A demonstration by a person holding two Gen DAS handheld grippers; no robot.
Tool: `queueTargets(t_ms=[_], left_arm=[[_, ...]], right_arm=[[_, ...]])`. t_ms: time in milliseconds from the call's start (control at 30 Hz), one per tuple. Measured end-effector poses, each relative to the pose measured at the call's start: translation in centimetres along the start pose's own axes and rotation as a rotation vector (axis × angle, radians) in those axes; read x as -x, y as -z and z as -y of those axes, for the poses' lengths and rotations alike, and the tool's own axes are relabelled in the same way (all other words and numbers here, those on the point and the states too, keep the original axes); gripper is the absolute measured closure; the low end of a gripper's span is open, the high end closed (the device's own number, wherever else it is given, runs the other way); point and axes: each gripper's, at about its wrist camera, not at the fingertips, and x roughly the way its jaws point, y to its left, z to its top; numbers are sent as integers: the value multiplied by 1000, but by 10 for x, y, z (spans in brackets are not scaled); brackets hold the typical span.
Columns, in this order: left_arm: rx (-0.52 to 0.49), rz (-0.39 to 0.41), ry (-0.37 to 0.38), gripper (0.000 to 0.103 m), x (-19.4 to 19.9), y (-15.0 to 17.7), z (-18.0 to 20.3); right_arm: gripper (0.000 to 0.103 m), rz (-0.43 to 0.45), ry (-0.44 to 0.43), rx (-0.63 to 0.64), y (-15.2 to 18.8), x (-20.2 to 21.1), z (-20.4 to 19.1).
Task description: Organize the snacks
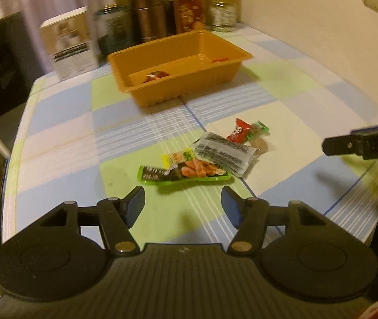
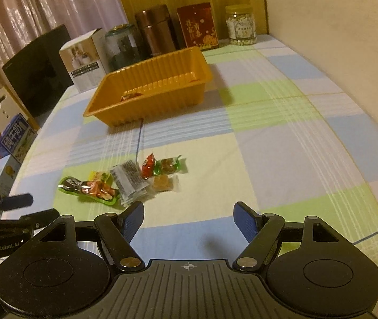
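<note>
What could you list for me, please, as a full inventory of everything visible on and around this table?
tray: one, orange, far middle of the table, a few red-wrapped snacks inside
snack packets: about six, green, yellow, grey, red and clear wrappers, clustered on the near cloth
tablecloth: one, blue, green and cream check, covering the table
white box: one, far left behind the tray
dark glass jar: one, beside the white box
copper canister: one, back row middle
red box: one, back row
clear jar: one, pale contents, far right of the row
curtain: pale, back left
left gripper: black with blue pads, open, empty
right gripper: same, open, empty
</note>
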Motion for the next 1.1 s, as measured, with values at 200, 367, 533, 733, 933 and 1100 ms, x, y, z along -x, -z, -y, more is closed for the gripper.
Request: queueTargets(t_ms=[200, 367, 533, 733, 933, 1100], left_arm=[[-215, -11, 15, 42, -29, -10, 4], [-329, -32, 72, 42, -52, -18, 3], [-342, -88, 152, 42, -74, -25, -3], [-341, -135, 205, 44, -90, -28, -12], [-280, -177, 234, 55, -84, -24, -15], [-183, -172, 235, 55, -74, -15, -12]], right_arm=[[28, -21, 5, 7, -4, -20, 0], [28, -37, 8, 14, -7, -37, -1], [29, -52, -6, 48, -11, -52, -6], [29, -75, -49, 138, -20, -66, -12], [31, -108, -73, 210, -30, -85, -8], [45, -131, -99, 262, -34, -99, -9]])
